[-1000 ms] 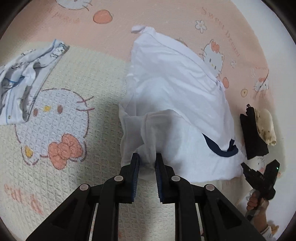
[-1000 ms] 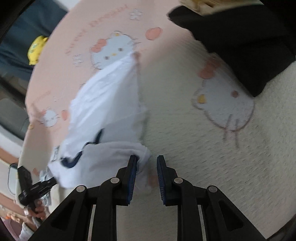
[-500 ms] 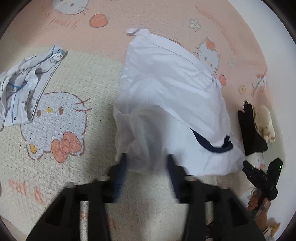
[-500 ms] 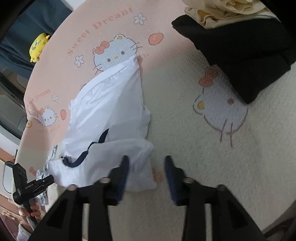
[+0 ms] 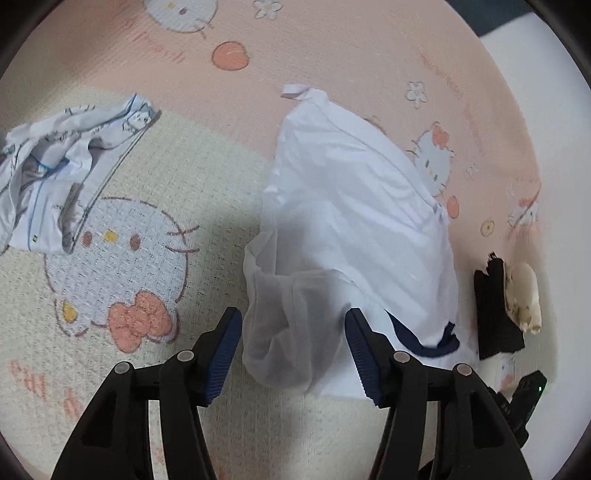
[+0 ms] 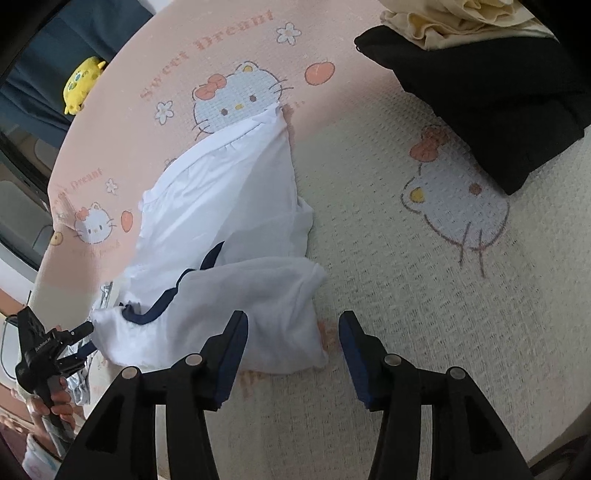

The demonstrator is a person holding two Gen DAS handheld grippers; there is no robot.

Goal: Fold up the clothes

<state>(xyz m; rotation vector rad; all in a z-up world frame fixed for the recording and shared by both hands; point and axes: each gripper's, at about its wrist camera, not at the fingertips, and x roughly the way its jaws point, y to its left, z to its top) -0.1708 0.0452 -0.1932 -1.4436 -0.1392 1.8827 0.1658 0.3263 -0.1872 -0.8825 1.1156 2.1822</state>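
Bedspread [image 5: 155, 192] lies bare beside white shirt [image 5: 354, 221]; both claws open, apparently holding nothing.

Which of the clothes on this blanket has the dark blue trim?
The white garment lying in the middle, right in front of both open grippers. Its neckline is edged navy; the patterned pale piece, black one and cream one show none.

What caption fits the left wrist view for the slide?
Open left gripper hovers around the folded sleeve of a white shirt on a cartoon-cat blanket.
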